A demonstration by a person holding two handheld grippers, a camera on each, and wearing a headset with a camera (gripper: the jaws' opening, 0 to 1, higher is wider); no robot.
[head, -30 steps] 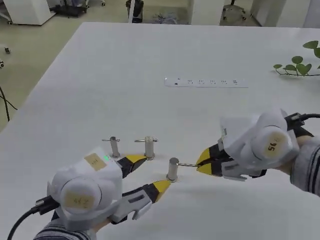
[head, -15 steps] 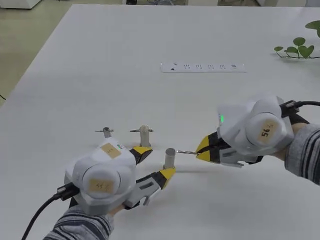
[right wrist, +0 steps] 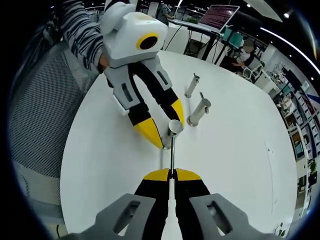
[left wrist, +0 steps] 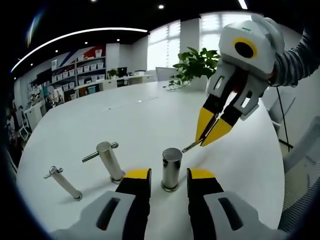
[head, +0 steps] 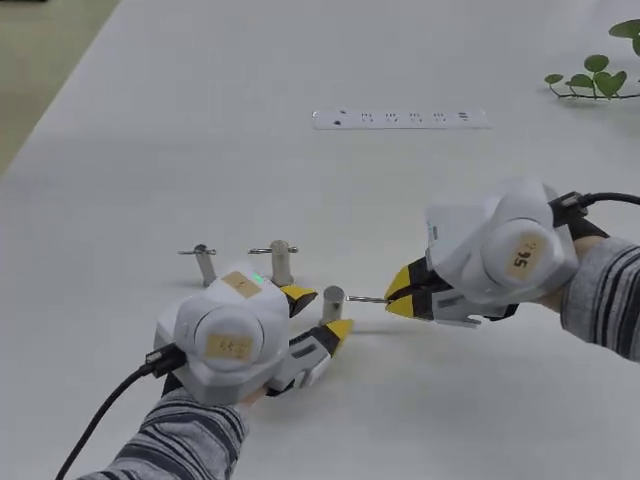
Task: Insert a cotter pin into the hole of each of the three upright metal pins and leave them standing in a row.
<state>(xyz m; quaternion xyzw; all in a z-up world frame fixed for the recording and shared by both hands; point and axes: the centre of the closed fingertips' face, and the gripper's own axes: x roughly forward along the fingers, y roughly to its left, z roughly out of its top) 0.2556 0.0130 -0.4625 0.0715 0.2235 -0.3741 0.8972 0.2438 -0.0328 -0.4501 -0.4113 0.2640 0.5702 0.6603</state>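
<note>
Three metal pins stand upright in a loose row. The far-left pin [head: 205,265] [left wrist: 64,182] and the middle pin [head: 282,262] [left wrist: 109,160] each carry a cotter pin through the head. The near pin [head: 332,303] [left wrist: 171,167] [right wrist: 175,127] has none. My left gripper [head: 320,312] [left wrist: 169,175] is open, one jaw on each side of the near pin's base. My right gripper [head: 398,295] [right wrist: 170,175] is shut on a thin cotter pin [head: 366,299] [right wrist: 172,152], whose tip lies level at the near pin's head.
A white power strip [head: 400,119] lies farther back on the white table [head: 150,150]. A leafy plant sprig [head: 590,80] sits at the far right. The left gripper's cable [head: 100,420] trails off toward the front left.
My left gripper has moved forward and narrowed until its jaws flank the near pin. The right gripper has carried the cotter pin slightly closer to that pin's head.
</note>
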